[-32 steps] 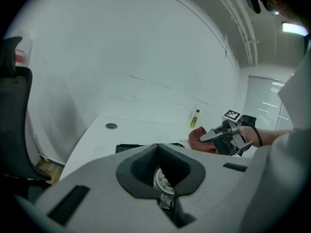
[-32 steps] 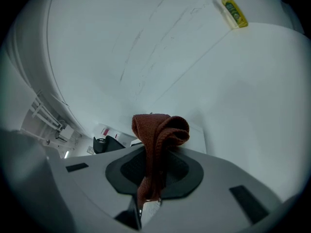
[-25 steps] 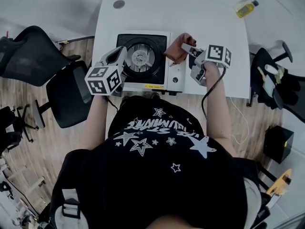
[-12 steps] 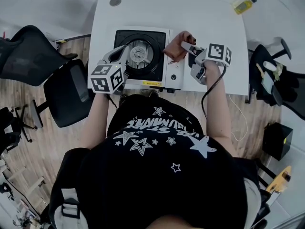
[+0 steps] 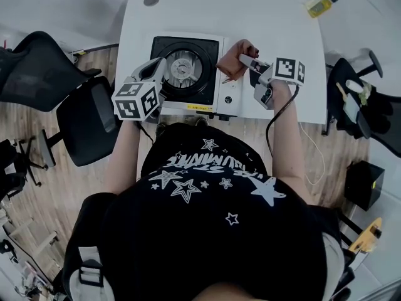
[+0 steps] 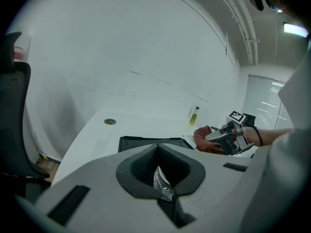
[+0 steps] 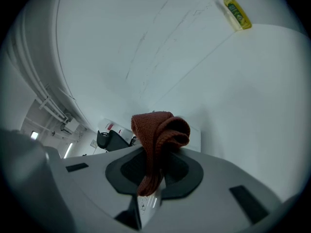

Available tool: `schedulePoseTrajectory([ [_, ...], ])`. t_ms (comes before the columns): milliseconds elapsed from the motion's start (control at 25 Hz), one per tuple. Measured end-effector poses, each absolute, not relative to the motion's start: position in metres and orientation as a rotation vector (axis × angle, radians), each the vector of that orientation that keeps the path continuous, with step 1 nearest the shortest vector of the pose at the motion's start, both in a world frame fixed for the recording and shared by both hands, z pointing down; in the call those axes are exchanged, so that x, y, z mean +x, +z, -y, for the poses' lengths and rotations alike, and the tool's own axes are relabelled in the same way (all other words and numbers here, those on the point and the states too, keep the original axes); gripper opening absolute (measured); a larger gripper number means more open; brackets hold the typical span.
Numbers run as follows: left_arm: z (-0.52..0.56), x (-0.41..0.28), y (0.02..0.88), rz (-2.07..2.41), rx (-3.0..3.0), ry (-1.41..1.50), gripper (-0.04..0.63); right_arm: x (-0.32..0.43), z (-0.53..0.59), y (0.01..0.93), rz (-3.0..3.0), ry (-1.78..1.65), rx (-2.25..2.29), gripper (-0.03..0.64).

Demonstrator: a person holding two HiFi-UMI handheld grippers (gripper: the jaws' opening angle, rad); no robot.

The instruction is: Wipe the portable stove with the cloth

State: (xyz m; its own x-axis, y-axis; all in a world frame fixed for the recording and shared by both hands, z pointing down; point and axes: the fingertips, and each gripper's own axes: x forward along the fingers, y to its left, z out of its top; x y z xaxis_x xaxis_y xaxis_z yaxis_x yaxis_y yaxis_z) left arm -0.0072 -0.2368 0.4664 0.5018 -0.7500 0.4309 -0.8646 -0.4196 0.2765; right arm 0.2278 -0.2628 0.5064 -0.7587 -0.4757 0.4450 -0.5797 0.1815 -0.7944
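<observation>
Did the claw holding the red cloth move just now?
No. The right claw and its cloth sit at the same spot over the stove's right end, above its knob.

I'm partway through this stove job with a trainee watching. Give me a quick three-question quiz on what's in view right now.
1. True or false: the cloth lies loose on the white table, clear of both tools.
2. Where is the yellow bottle? A. on the portable stove; B. near the table's far right corner; C. on a chair.
3. Which tool sits at the stove's left edge?

Key:
1. False. The right tool pinches it at the stove's right side.
2. B.
3. The left tool.
</observation>
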Motion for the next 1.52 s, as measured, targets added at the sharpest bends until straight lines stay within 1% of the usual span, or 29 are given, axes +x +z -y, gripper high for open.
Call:
schedulePoseTrajectory([
  [400, 0.238, -0.006, 0.468, 1.338, 2.277, 0.319, 0.008, 0.232, 0.265, 0.509, 2.388, 1.573, 1.036, 0.060],
  [680, 0.238, -0.004, 0.467, 1.339, 2.278, 0.316, 0.008, 0.287, 0.257, 0.515, 2.328, 1.451, 1.190, 0.057],
  [840, 0.240, 0.003, 0.466, 1.332, 2.282, 0.312, 0.008, 0.312, 0.245, 0.523, 2.284, 1.467, 1.244, 0.057],
  [960, 0.240, 0.007, 0.467, 1.319, 2.295, 0.318, 0.008, 0.318, 0.241, 0.520, 2.292, 1.489, 1.263, 0.057],
  [1280, 0.239, -0.002, 0.461, 1.310, 2.309, 0.302, 0.008, 0.310, 0.242, 0.464, 2.390, 1.428, 1.287, 0.057],
  [1520, 0.239, -0.019, 0.459, 1.268, 2.326, 0.292, 0.008, 0.247, 0.243, 0.399, 2.654, 1.331, 1.087, 0.057],
])
